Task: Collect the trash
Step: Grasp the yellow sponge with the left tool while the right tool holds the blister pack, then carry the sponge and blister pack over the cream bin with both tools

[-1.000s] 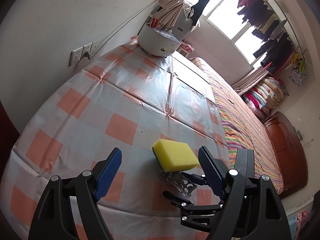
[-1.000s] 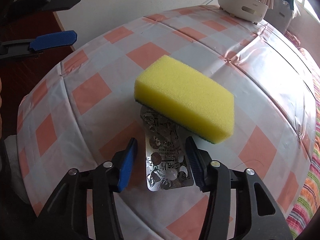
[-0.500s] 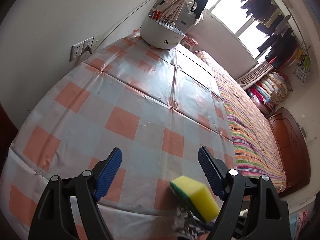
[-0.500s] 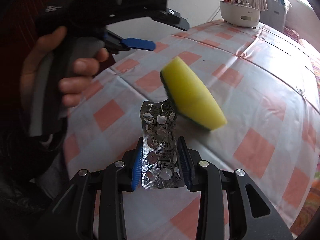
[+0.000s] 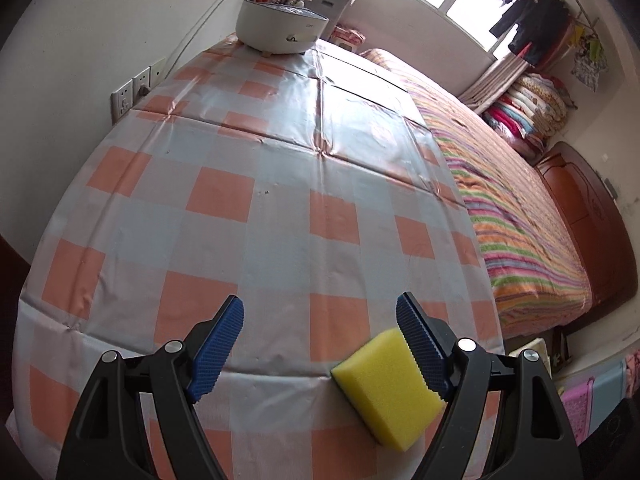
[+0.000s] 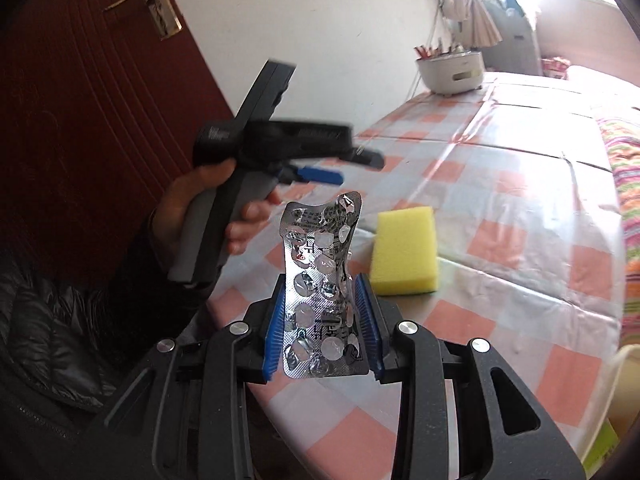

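- Since a second ago my right hand-held gripper (image 6: 322, 326) has lifted the crumpled silver foil blister pack (image 6: 322, 280) off the checked orange-and-white plastic tabletop (image 5: 280, 184); back then the pack lay flat with one end under the yellow foam sponge with a green scouring underside (image 6: 404, 254).
- That sponge tumbled on the way: half a second ago it was tipped up in the air, and now it lies flat on the tabletop again, close to the near edge.
- My right hand-held gripper is pinching the blister pack by its long edges between the blue ribbed pads (image 6: 275, 328); the pack stands upright above the fingers, clear of the cloth, its top flaring out towards 12 o'clock.
- From the right wrist view the sponge sits at about 2 o'clock from the pack, apart from it.
- My left hand-held gripper (image 5: 320, 340) has its blue pads spread wide with nothing between them; it hangs over the near edge of the tabletop.
- In the left wrist view the sponge lies at 4 o'clock, partly hidden behind the right-hand finger (image 5: 420, 348); I cannot tell whether they touch.
- In the right wrist view I see a person's hand (image 6: 200, 216) in a dark sleeve gripping the left tool's handle at 10 o'clock, blurred, in front of a dark red door (image 6: 80, 100).
- A round white pot-shaped appliance (image 5: 280, 28) stands at the far end of the tabletop, at 12 o'clock, and a striped bed cover (image 5: 520, 216) runs along at 3 o'clock.
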